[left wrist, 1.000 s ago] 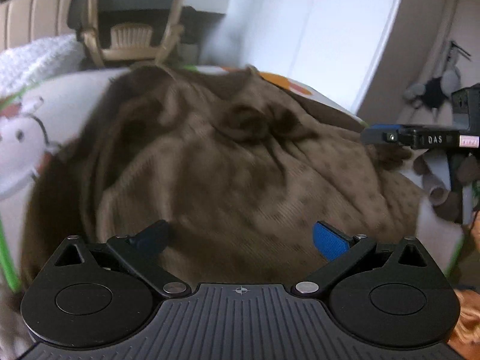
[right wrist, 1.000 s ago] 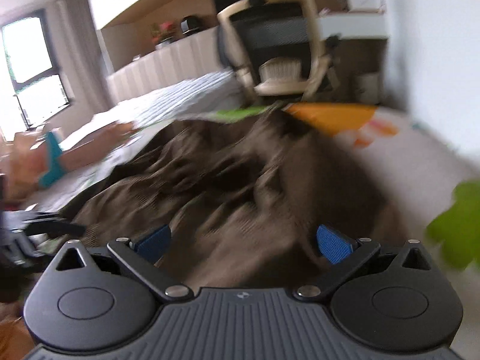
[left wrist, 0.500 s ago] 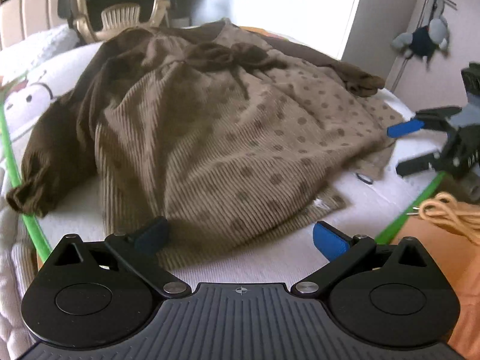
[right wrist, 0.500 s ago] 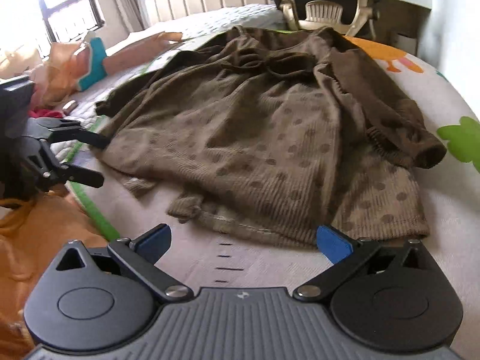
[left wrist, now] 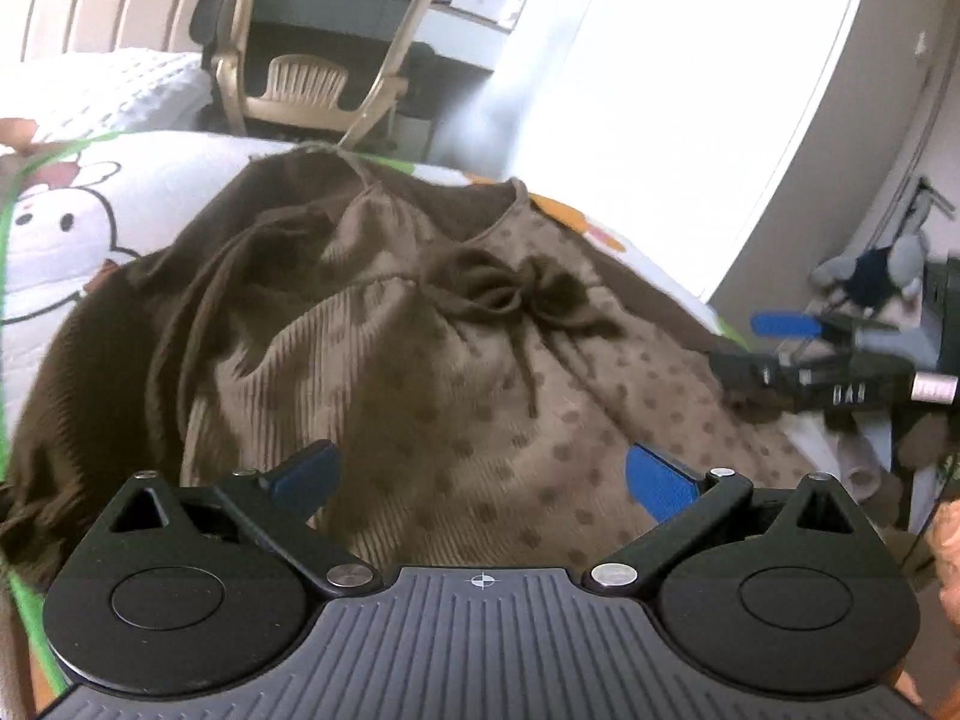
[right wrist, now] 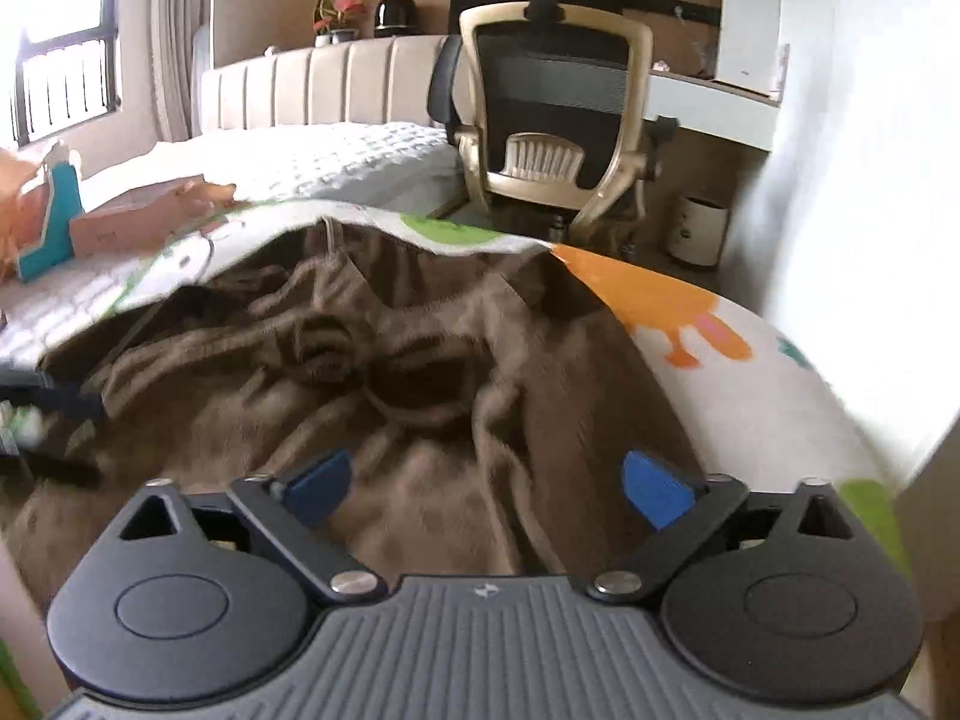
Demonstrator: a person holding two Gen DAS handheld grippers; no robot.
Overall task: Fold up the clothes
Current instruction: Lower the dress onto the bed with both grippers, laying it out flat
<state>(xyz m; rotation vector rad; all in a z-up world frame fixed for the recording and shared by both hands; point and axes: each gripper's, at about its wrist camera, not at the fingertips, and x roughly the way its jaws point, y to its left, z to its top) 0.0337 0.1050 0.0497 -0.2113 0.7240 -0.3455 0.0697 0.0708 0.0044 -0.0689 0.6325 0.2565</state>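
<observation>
lying spread on a cartoon-print mat (left wrist: pixel 90 222) over the bed: one brown dotted dress (left wrist: pixel 456 396), ribbed fabric, dark bow (left wrist: pixel 516 294) at the chest, darker brown sleeve (left wrist: pixel 78 396) trailing toward the mat's left edge, neckline toward the far edge by the office chair (right wrist: pixel 558 114). fabric rumpled, blurred in the right wrist view. left hand-held gripper (left wrist: pixel 480 480): blue-padded fingers (left wrist: pixel 660 480) spread apart above the lower part of the dress, nothing between them. right hand-held gripper (right wrist: pixel 486 486): jaws wide but just been closing a little, dress cloth beneath, none pinched between the pads. the right one also shows at the right edge of the left wrist view, over the dress's right side. white waffle blanket (right wrist: pixel 336 162) beyond the mat.
</observation>
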